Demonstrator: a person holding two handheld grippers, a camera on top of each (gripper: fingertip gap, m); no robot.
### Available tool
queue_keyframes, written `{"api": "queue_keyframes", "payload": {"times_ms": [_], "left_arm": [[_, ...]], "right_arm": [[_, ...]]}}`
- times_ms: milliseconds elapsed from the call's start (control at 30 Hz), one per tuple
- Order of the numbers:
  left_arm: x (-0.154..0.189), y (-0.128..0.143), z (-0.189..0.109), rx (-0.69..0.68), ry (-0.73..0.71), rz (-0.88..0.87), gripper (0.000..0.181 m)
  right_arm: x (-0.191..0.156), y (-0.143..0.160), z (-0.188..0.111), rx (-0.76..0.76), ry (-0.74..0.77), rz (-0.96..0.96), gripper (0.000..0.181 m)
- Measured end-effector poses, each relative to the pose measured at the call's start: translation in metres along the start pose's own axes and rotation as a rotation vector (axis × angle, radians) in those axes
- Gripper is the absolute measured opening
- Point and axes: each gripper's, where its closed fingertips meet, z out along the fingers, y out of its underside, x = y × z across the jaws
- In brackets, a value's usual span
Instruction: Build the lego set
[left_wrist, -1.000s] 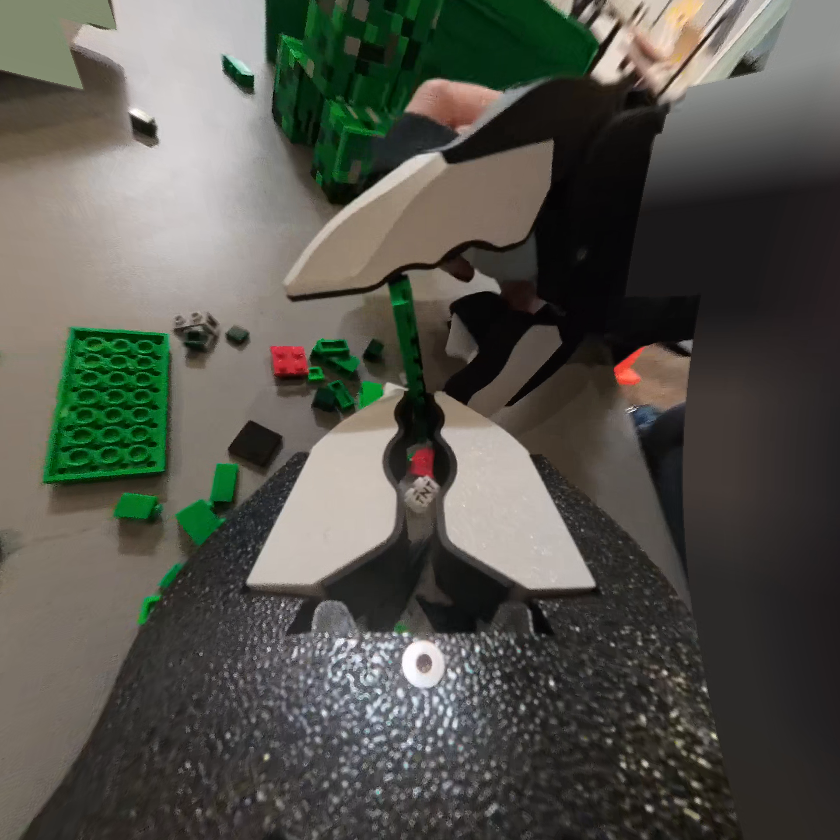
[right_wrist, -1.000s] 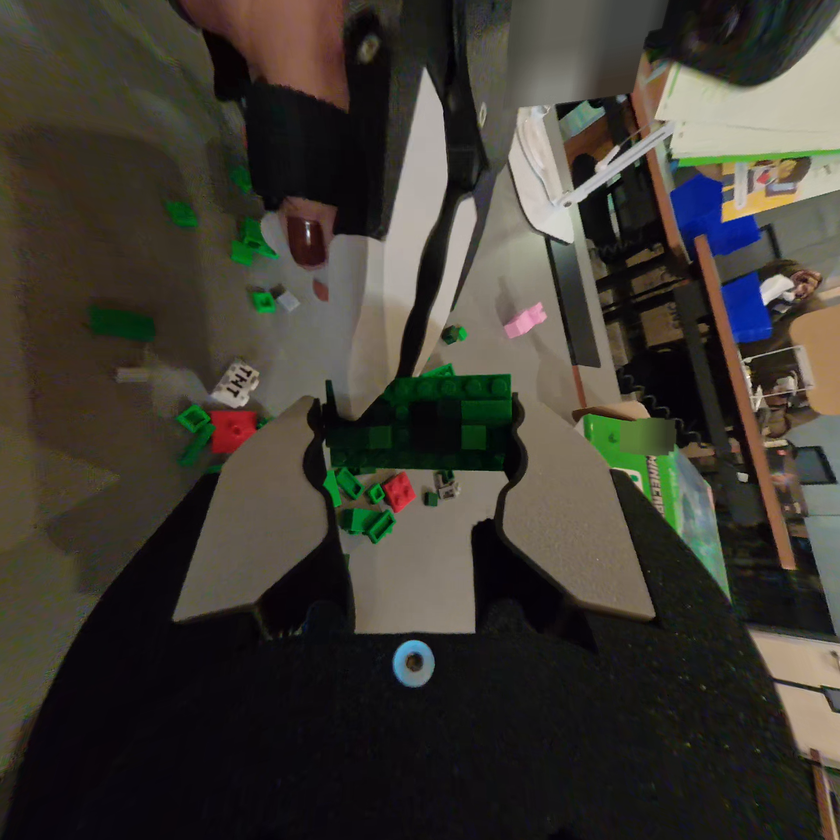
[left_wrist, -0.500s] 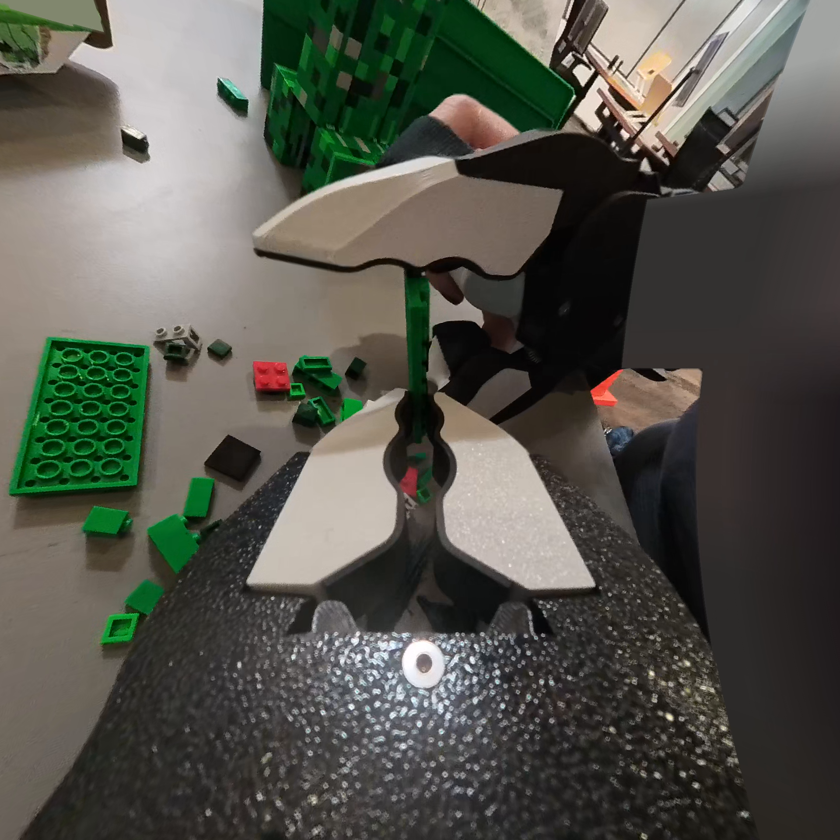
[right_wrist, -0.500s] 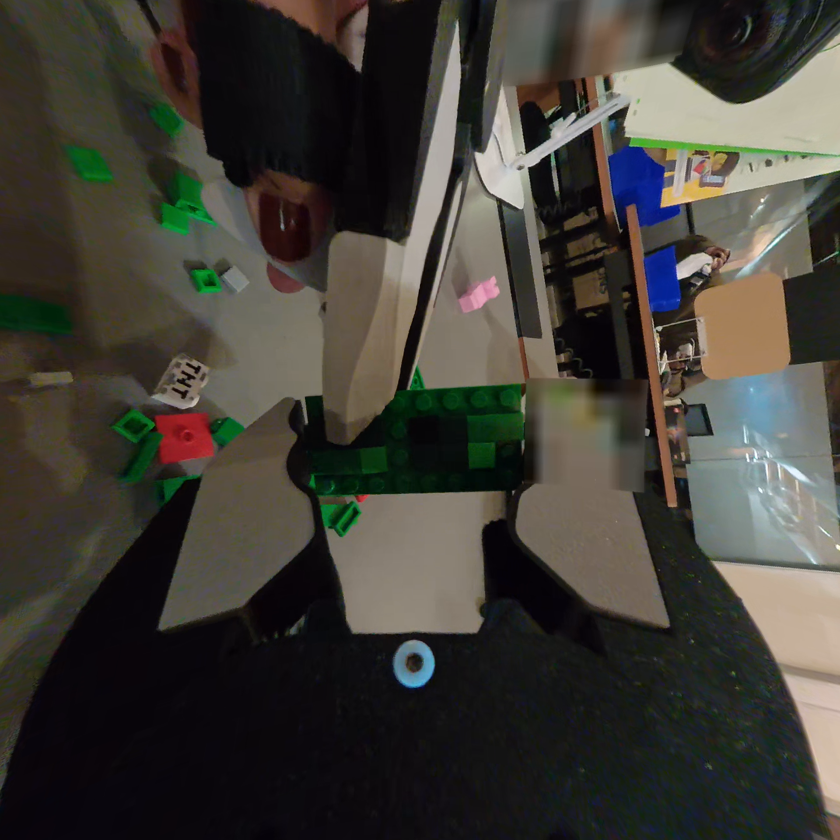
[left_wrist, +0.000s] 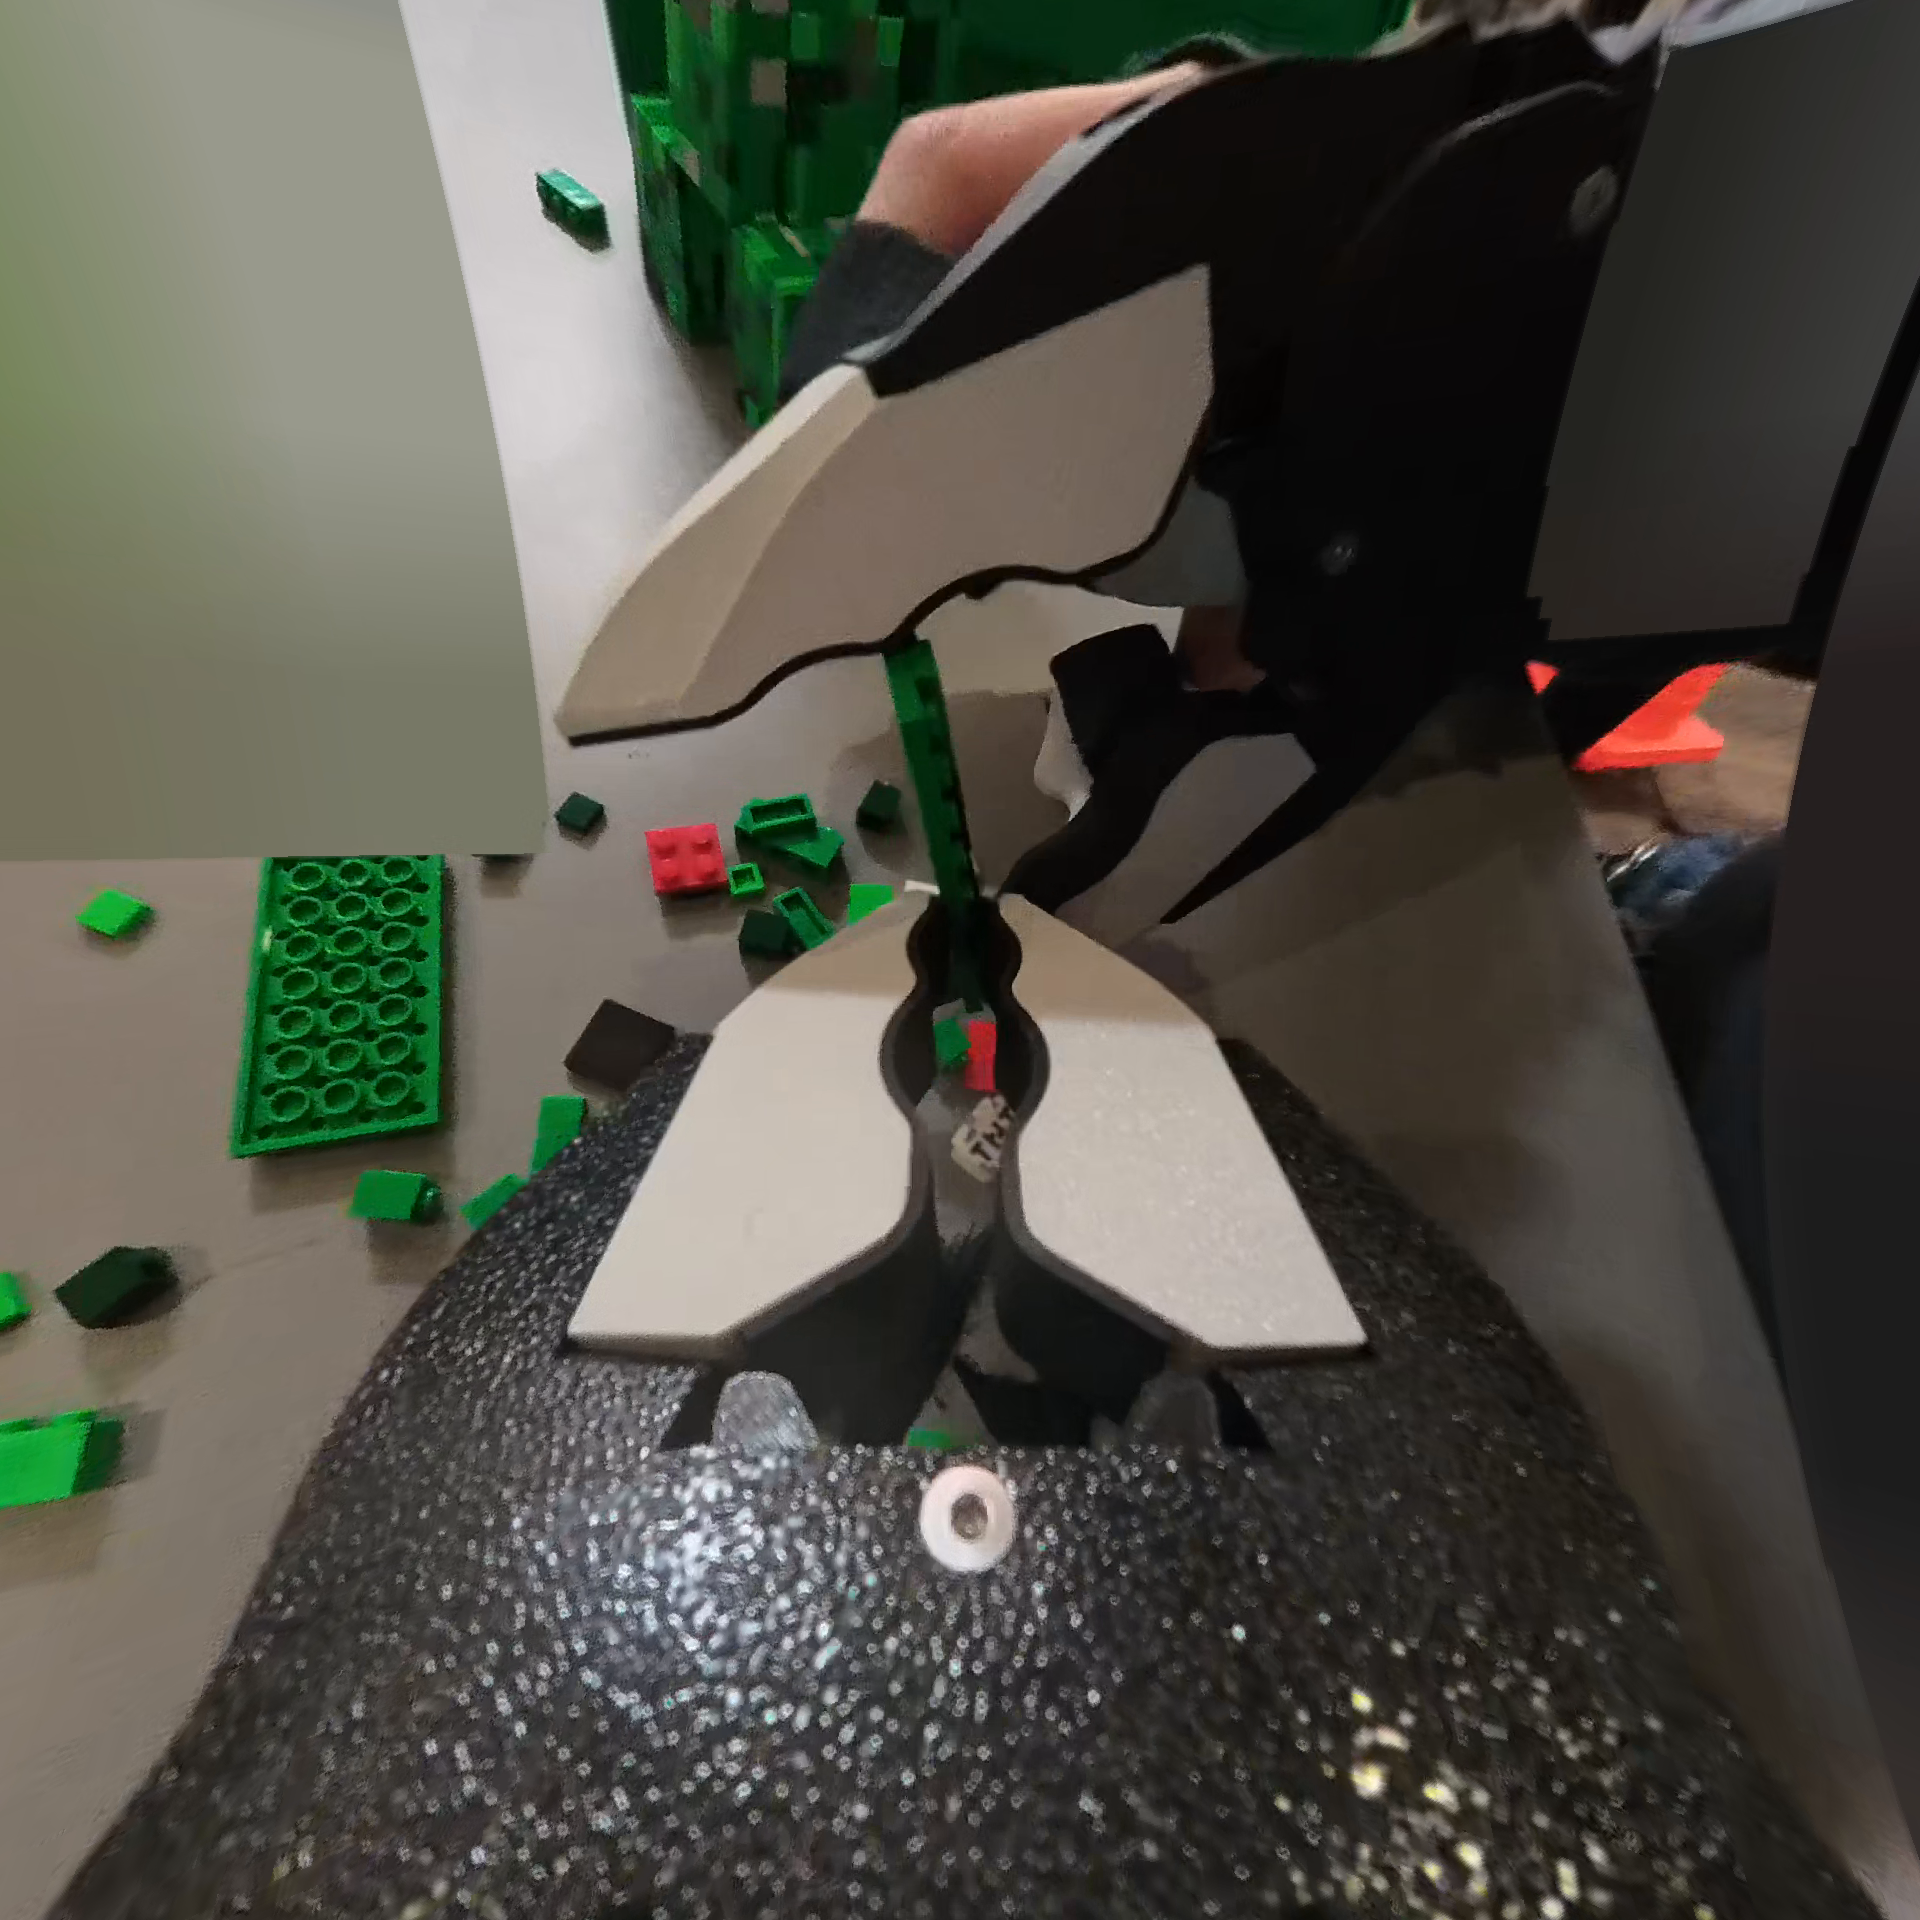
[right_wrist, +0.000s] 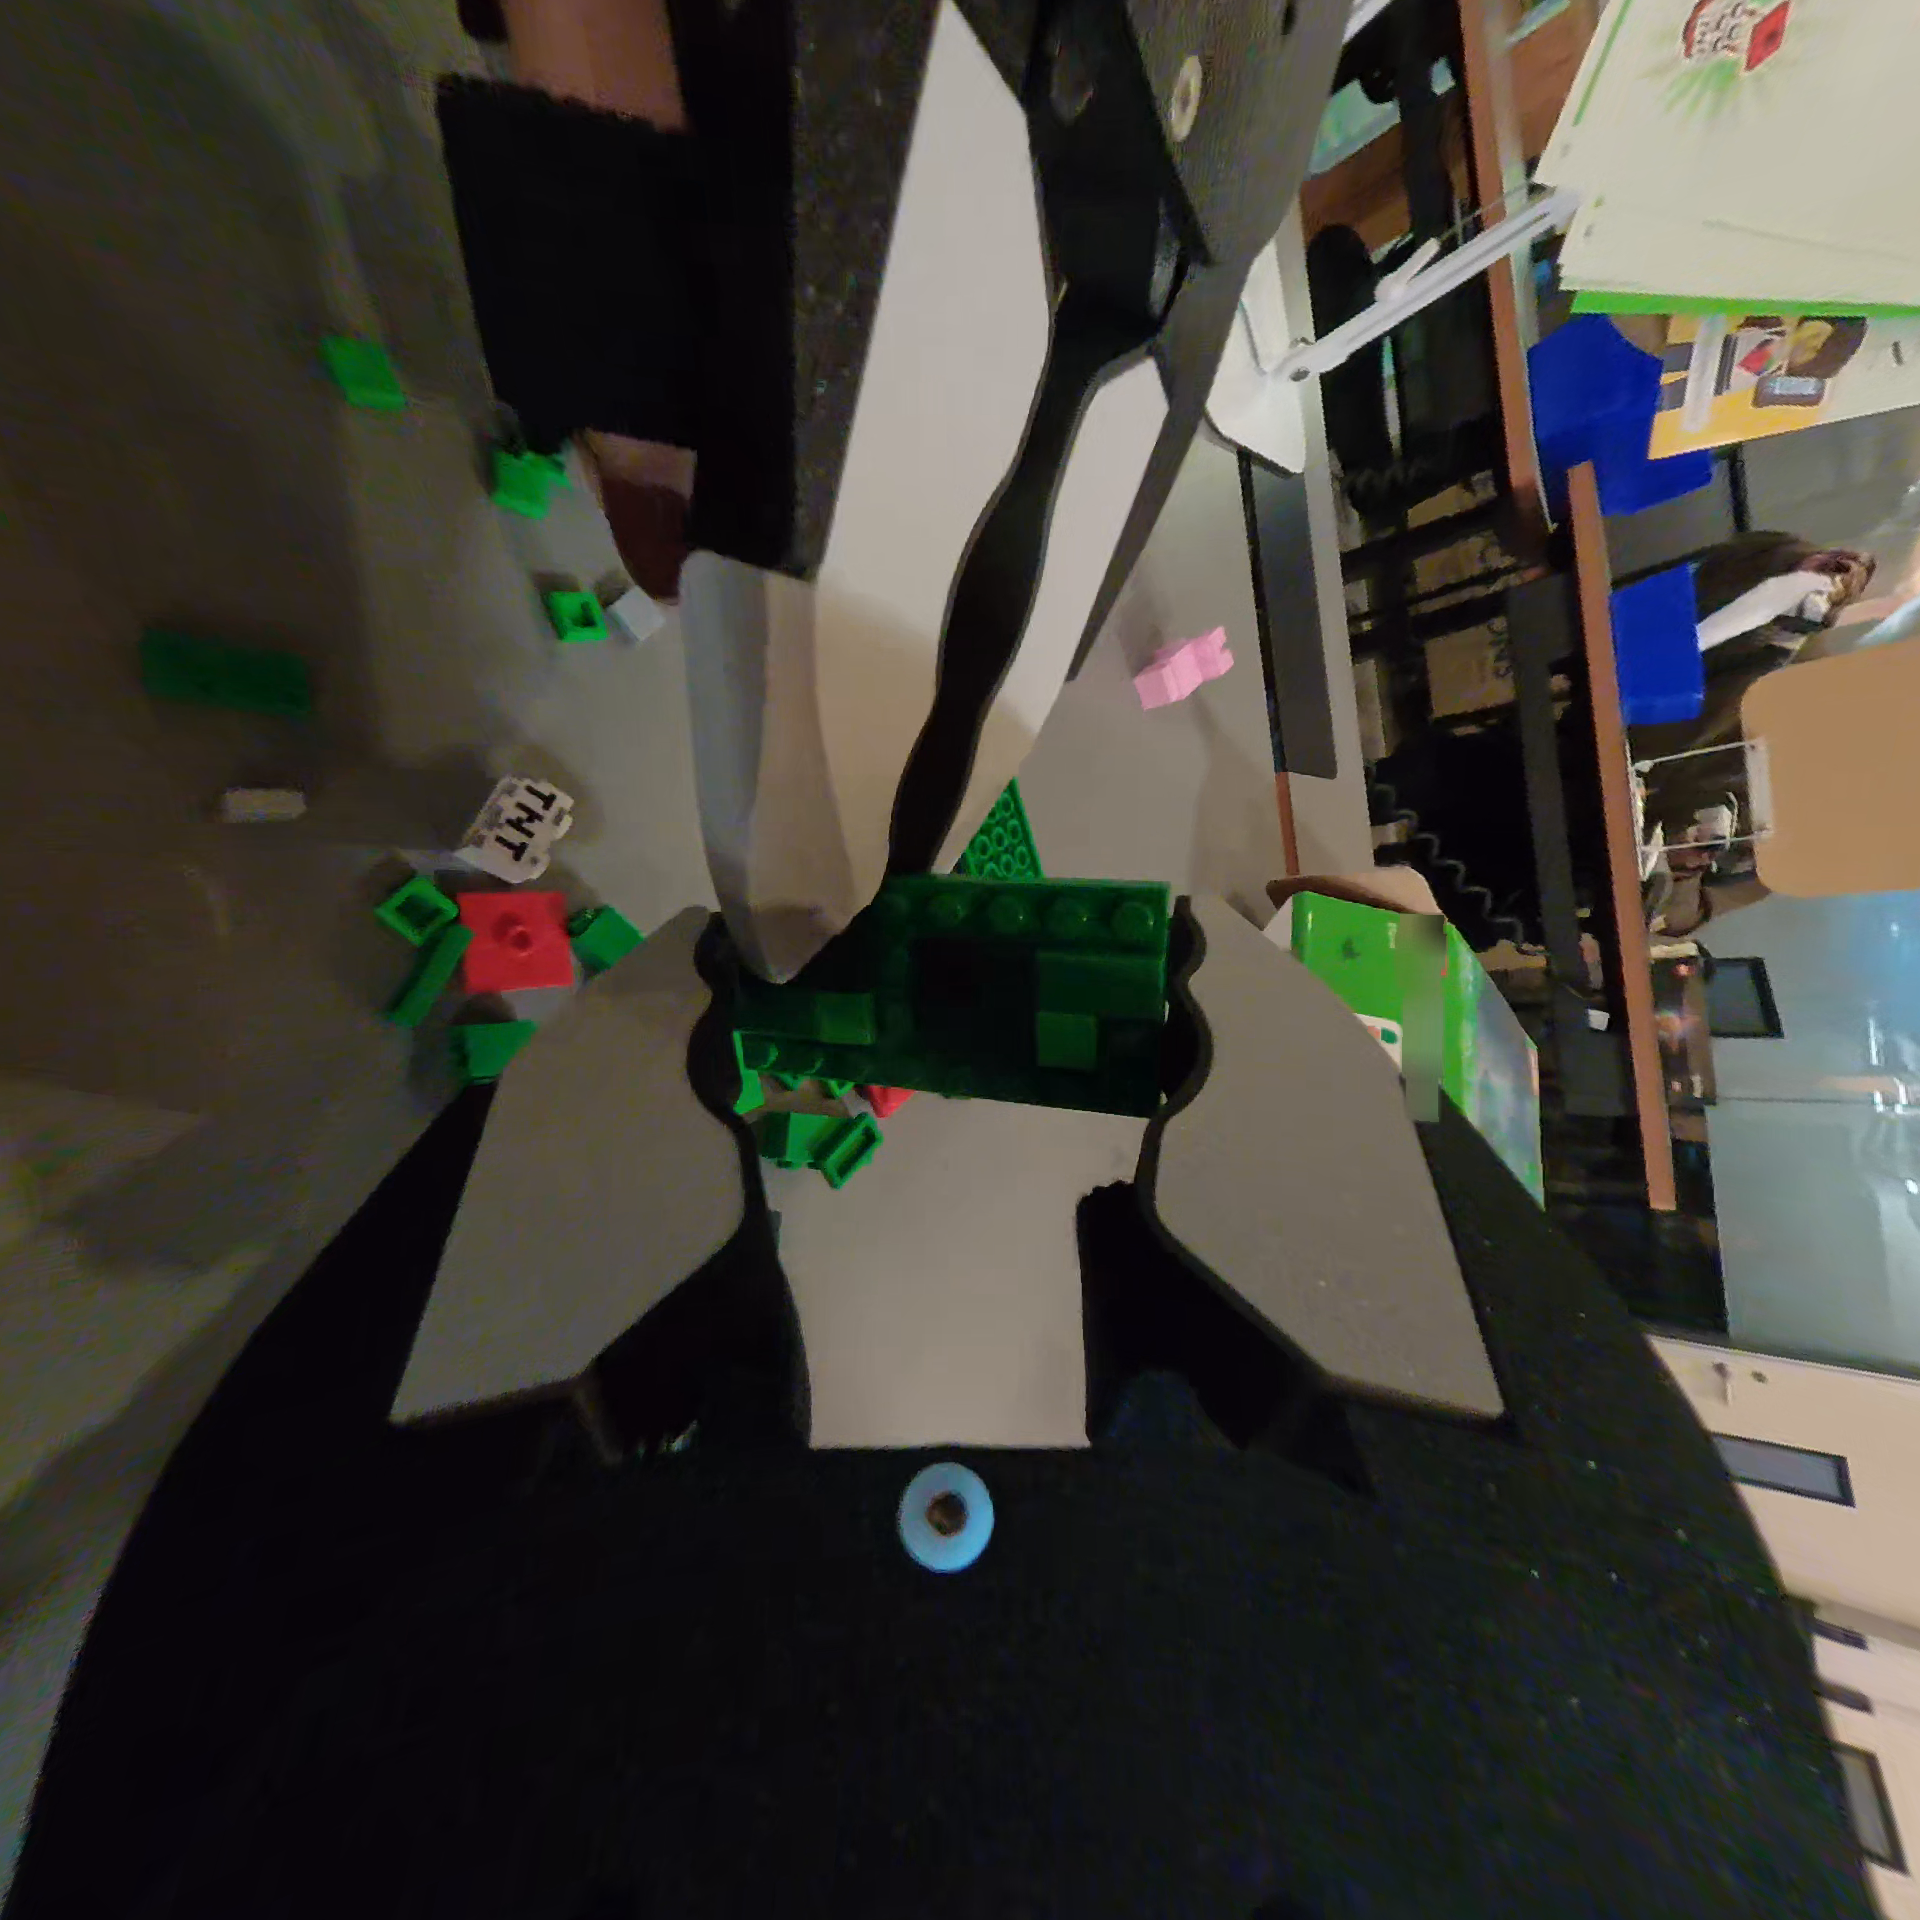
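Observation:
A flat green lego assembly (right_wrist: 987, 1008) of stacked plates is held in the air between both grippers. My right gripper (right_wrist: 940, 997) is shut on it across its length, one finger at each short end. My left gripper (left_wrist: 961, 920) is shut on its edge; in the left wrist view the assembly (left_wrist: 928, 769) shows edge-on as a thin green strip. In the right wrist view the left gripper's fingertips (right_wrist: 779, 935) pinch the assembly's left end from above. The right gripper's upper finger (left_wrist: 883, 540) spans over the strip in the left wrist view.
On the grey table below lie a green baseplate (left_wrist: 338, 997), a red brick (left_wrist: 686, 857), a black tile (left_wrist: 618, 1044) and several loose green pieces. A green blocky build (left_wrist: 748, 166) stands behind. A white printed brick (right_wrist: 520, 831), pink piece (right_wrist: 1179, 670) and green box (right_wrist: 1455, 1029) also show. Both grippers' tips are close together, under 4 cm apart. My right gripper's tips are some 5 cm from the black tile (left_wrist: 618, 1044).
Both grippers have kept hold of the green assembly. The pair has tilted and drifted a little over the table, and the left fingertips now sit at the assembly's left corner.

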Motion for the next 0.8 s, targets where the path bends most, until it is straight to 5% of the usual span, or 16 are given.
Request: {"api": "queue_keyframes", "payload": {"times_ms": [233,800], "left_arm": [[0.001,-0.012,-0.002,0.155,0.132,-0.233,0.006],[0.003,-0.004,-0.001,0.102,0.18,-0.289,0.006]], "right_arm": [[0.012,-0.006,0.005,0.019,0.087,0.062,0.094],[0.009,0.003,0.008,-0.067,0.13,-0.115,0.091]]}}
